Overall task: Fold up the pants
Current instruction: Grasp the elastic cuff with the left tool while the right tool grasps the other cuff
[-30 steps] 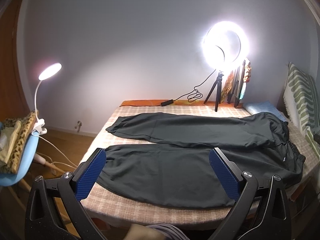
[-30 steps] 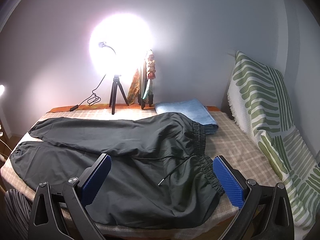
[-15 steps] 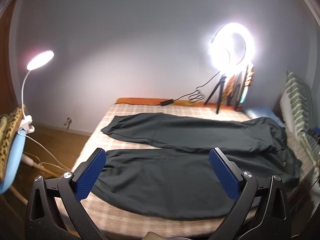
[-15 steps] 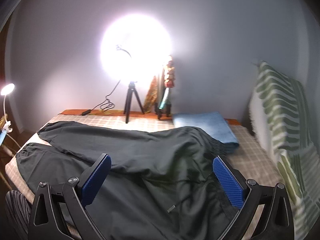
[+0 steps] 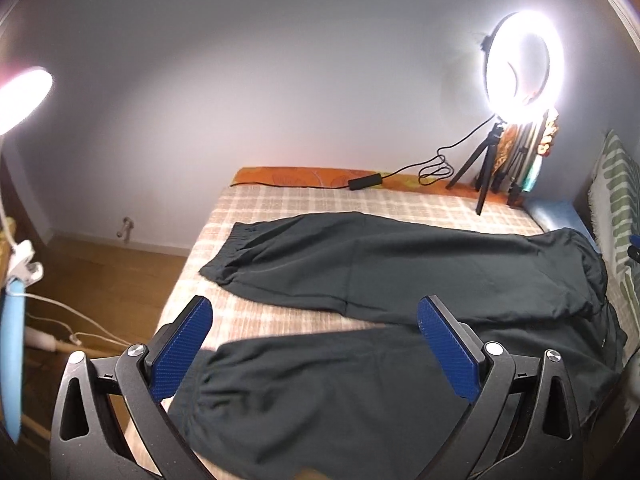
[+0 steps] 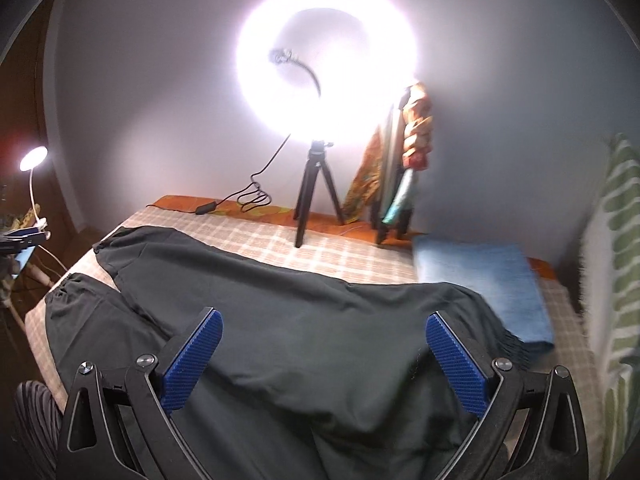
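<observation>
Hovering over the dark pants [image 5: 400, 272], left gripper [image 5: 316, 344] and right gripper [image 6: 324, 356] spread fingers wide, holding nothing.

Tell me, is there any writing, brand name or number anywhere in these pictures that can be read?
None can be read.
Black pants: a tiny pale mark near the waistband, too small to read.
Colourful items behind the ring light: patterned, blurred, no legible text.
Left gripper and right gripper: no markings.

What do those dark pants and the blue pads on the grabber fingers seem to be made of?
The pants look like thin, matte woven synthetic, perhaps nylon or polyester: they lie flat with soft creases and gathered elastic cuffs. The left gripper's blue pads look like textured rubber or moulded plastic, given their fine gridded surface; which one is unclear.
</observation>
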The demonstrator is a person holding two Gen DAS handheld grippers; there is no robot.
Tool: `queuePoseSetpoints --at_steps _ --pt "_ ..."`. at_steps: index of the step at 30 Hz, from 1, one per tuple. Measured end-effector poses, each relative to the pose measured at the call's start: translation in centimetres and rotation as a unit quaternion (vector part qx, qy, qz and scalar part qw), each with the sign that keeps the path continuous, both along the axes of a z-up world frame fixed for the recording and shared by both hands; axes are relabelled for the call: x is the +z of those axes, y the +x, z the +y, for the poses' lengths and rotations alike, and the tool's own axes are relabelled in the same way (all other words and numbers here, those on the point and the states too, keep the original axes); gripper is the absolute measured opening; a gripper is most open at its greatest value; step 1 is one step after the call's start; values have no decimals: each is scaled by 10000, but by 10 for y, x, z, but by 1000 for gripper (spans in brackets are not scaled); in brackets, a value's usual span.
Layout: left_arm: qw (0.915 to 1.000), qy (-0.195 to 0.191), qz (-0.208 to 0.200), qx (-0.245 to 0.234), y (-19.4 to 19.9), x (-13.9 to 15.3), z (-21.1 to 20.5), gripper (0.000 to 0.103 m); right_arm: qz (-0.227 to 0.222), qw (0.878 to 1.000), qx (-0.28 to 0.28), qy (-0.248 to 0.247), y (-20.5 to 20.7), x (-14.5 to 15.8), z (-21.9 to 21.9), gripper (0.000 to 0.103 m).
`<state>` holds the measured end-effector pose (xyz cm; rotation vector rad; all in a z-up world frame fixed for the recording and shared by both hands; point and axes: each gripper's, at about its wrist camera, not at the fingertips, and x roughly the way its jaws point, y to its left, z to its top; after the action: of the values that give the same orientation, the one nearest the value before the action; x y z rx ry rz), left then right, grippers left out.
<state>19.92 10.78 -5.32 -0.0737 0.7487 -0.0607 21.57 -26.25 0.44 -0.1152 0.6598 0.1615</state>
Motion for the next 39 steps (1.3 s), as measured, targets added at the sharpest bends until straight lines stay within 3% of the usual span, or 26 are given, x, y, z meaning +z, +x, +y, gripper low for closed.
queuePoseSetpoints --at_steps 5,9,16,25,29,31,33,37,39 --pt "9988 -338 363 11 48 -16 16 90 415 9985 297 175 55 -23 4 103" --pt "9968 -453 632 180 89 -33 31 88 759 9961 419 142 100 -44 7 103" --pt "9937 -343 956 484 150 -59 51 88 1373 9877 628 -405 170 -93 22 103" --pt "9846 -494 1359 978 200 -96 80 88 1881 9768 851 -575 210 -136 26 103" --pt "9836 -264 1494 973 209 -109 77 88 2061 9729 830 -639 224 -150 26 103" --pt "9836 -142 1514 969 212 -114 74 83 2150 9707 855 -654 229 -155 25 103" --pt "9822 -76 1633 927 215 -122 70 66 2202 9690 879 -695 233 -161 25 103" --pt "9823 480 1634 780 217 -129 56 62 2377 9627 966 -859 240 -174 28 103" --pt "9839 559 1569 654 217 -127 52 46 2412 9603 1006 -975 243 -179 30 103"
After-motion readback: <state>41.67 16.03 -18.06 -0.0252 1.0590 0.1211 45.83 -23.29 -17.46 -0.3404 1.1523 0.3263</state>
